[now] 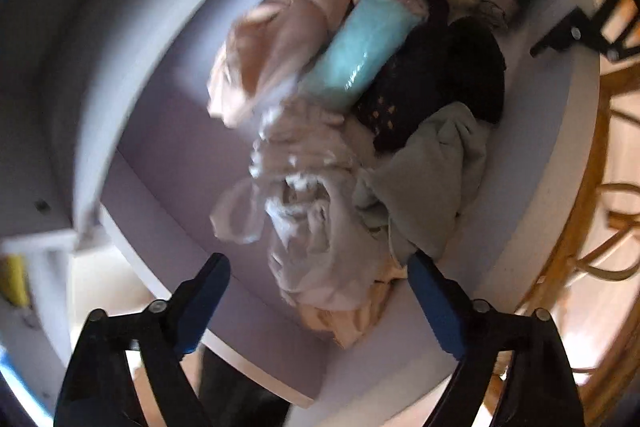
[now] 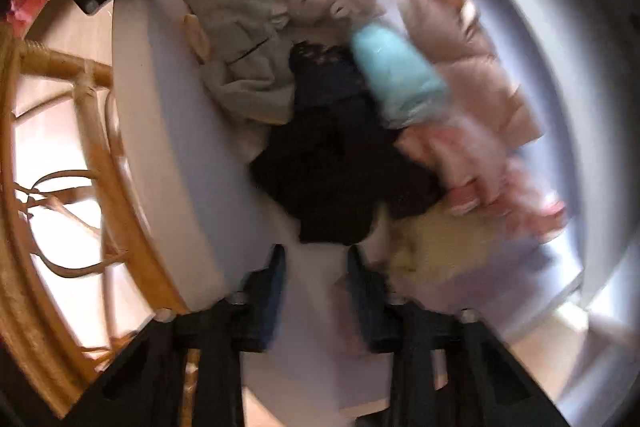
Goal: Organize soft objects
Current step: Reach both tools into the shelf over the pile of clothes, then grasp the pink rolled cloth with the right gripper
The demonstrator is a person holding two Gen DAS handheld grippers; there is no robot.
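A heap of soft garments lies in a white drawer (image 1: 180, 147). It holds a teal roll in clear wrap (image 1: 360, 51), a pink piece (image 1: 276, 47), a black lace piece (image 1: 432, 79), a grey-green cloth (image 1: 432, 179) and a pale crumpled garment (image 1: 312, 211). My left gripper (image 1: 318, 259) points down with its jaws wide open over the pale garment, touching nothing. In the blurred right wrist view, my right gripper (image 2: 316, 250) is shut at the near edge of the black lace piece (image 2: 336, 163). I make out nothing between its blue fingers.
A cream fluffy item (image 2: 436, 243) and a pink-and-white piece (image 2: 480, 167) lie right of the black one. A rattan chair (image 2: 60, 147) stands close against the drawer's outer wall (image 2: 180, 131). White furniture panels (image 1: 60, 47) rise on the far side.
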